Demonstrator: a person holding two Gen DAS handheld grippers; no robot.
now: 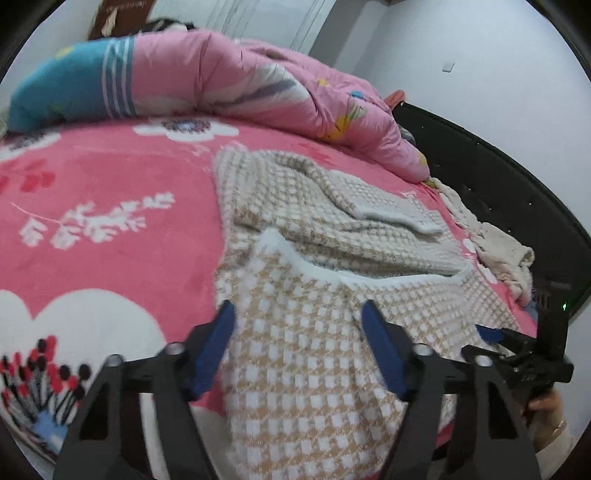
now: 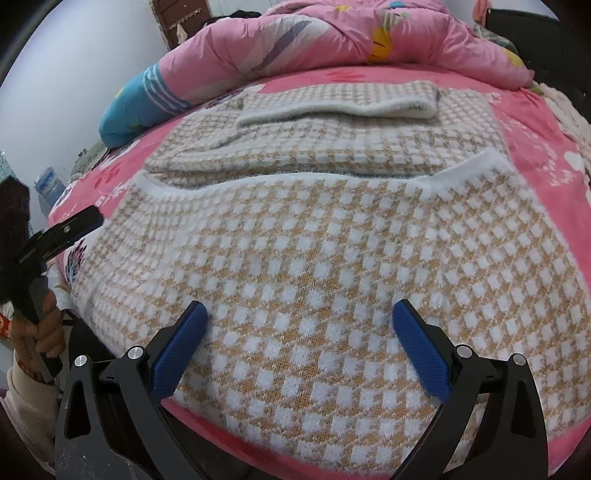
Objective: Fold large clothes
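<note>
A beige-and-white checked knit sweater [image 1: 332, 229] [image 2: 314, 240] lies spread on the pink flowered blanket [image 1: 110, 177] [image 2: 535, 155]. A sleeve with a white cuff is folded across its far part. A white-trimmed edge crosses its middle. My left gripper [image 1: 297, 321] hovers over the sweater's near left part with its jaws apart; knit shows between the blue pads, and no pinch is visible. In the right wrist view it shows at the left edge [image 2: 83, 221], held by a hand. My right gripper [image 2: 299, 314] stands wide open over the near middle of the sweater, and the left wrist view catches it at far right [image 1: 491, 334].
A bunched pink quilt [image 1: 240, 81] [image 2: 332, 33] and a blue pillow [image 1: 62, 92] [image 2: 136, 107] fill the far side of the bed. A black bed frame [image 1: 498, 184] runs along the right, with a cream cloth [image 1: 498, 254] lying beside it. White walls stand behind.
</note>
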